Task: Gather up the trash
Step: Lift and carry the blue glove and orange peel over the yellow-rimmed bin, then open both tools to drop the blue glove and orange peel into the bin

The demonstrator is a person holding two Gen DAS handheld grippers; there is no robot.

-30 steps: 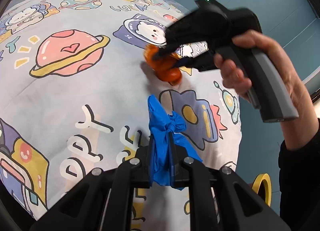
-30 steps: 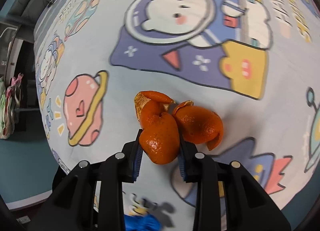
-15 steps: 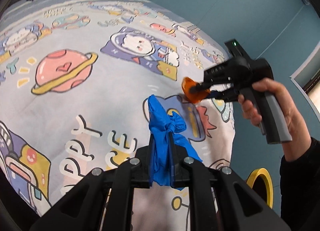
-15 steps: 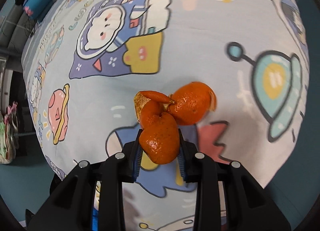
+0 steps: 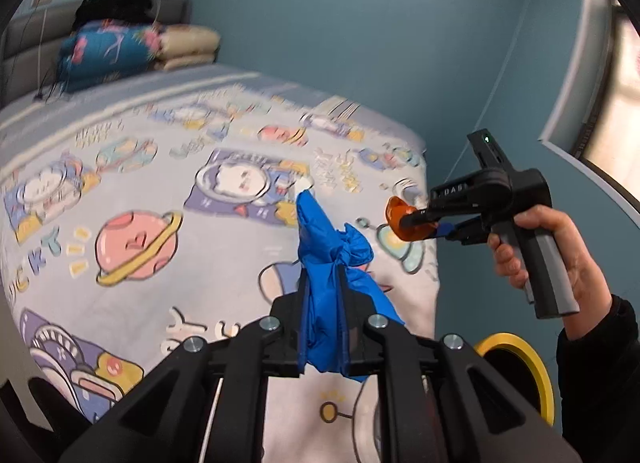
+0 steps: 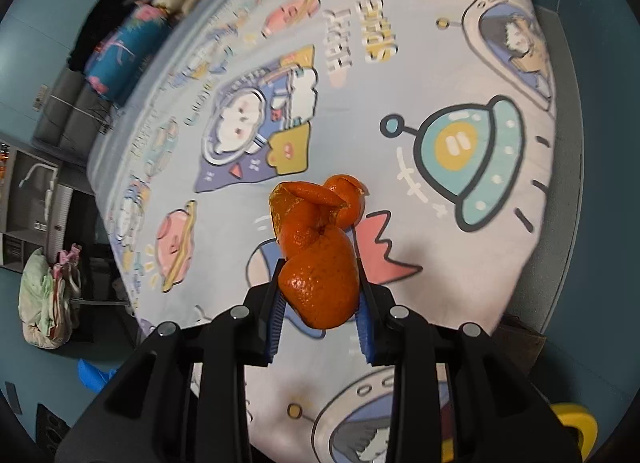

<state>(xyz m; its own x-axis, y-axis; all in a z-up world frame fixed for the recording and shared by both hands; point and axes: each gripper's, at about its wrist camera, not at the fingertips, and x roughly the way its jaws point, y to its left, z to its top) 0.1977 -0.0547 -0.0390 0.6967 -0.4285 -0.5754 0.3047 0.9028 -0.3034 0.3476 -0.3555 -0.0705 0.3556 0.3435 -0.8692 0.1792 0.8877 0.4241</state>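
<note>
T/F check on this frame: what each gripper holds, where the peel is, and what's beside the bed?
1. The left gripper is shut on a blue glove. True.
2. The right gripper is empty. False: it is shut on an orange peel.
3. The orange peel lies on the bedsheet. False: it is held clear above it.
4. A yellow-rimmed bin shows past the bed's edge. True.
5. The bedsheet is plain white. False: it bears cartoon space prints.

Left tongs [image 5: 323,299] clamped tight, angled downward, right tongs [image 6: 319,295] partly closed, gripping, held by a hand [image 5: 560,255]
</note>
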